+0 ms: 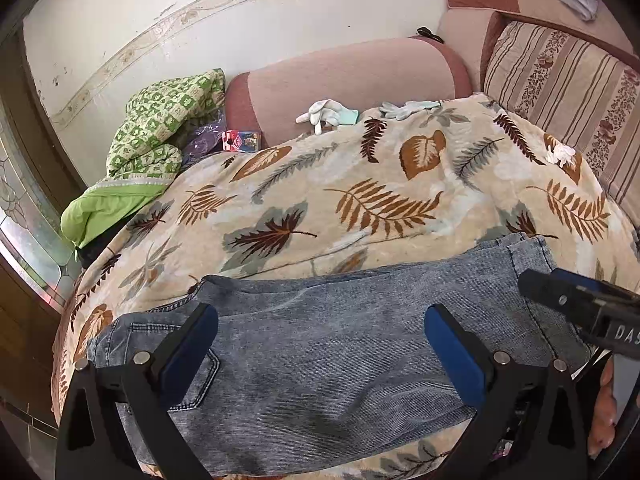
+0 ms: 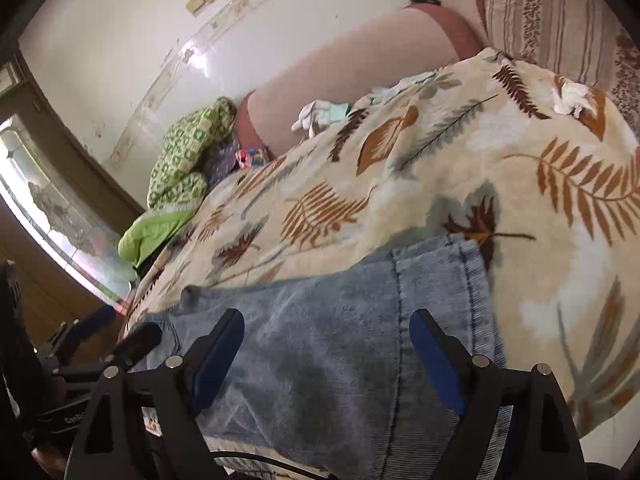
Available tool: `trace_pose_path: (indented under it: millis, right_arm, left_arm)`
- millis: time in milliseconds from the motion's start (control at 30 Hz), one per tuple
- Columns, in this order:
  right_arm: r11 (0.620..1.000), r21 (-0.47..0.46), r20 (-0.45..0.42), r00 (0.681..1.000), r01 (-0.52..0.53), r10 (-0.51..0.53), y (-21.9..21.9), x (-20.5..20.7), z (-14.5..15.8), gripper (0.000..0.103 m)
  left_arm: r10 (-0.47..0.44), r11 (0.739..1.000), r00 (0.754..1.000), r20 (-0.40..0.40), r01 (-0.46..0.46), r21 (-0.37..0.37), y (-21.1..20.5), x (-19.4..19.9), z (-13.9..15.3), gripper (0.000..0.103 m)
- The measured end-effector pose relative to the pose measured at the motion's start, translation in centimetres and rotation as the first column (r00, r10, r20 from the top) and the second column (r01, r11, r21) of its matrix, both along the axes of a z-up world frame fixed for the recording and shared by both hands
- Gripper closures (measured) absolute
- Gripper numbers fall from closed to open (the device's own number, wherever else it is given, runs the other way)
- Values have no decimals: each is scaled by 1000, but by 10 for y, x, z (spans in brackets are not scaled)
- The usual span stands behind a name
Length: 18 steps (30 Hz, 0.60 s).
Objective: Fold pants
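We have the pants [image 1: 320, 340] lying across the near edge of the leaf-print blanket [image 1: 360, 184], already doubled into a broad denim band, with a back pocket showing at the left end and a seamed edge at the right. Our left gripper [image 1: 320, 344] hangs over the middle of the band with its fingers spread wide and nothing between the pads. Our right gripper [image 2: 326, 352] sits over the seamed end, its fingers equally wide and empty.

The main risk we see is a shallow pinch. If either gripper closes on the top layer alone, the layers beneath stay behind and the fold opens up as we lift. The plush blanket is a second worry: fingers that dig too low may catch the pile and drag the blanket along with the denim. The near edge hangs close to the blanket's front; a pull toward us could slide the whole band off. The right wrist view is slightly smeared, so we cannot tell how many layers lie at that end.
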State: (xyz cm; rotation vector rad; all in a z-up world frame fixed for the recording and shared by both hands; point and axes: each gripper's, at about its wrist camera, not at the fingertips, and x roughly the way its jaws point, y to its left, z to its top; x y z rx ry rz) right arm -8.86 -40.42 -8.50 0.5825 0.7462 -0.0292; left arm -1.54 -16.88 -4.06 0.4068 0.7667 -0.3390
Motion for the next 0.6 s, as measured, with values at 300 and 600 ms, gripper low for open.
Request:
trace_pose_path:
  millis: [300,600]
  right_arm:
    - [997,-21,-106,992,-71,68,19,13,-22,16]
    - [981,-147,-244,966,-127,88,39,27,-44,16]
  left_arm:
    - [15,1000,1000,-10,-15,-21,12,2,-2,0]
    - [13,1000,997,-74,-13,5,19,12,-29,0]
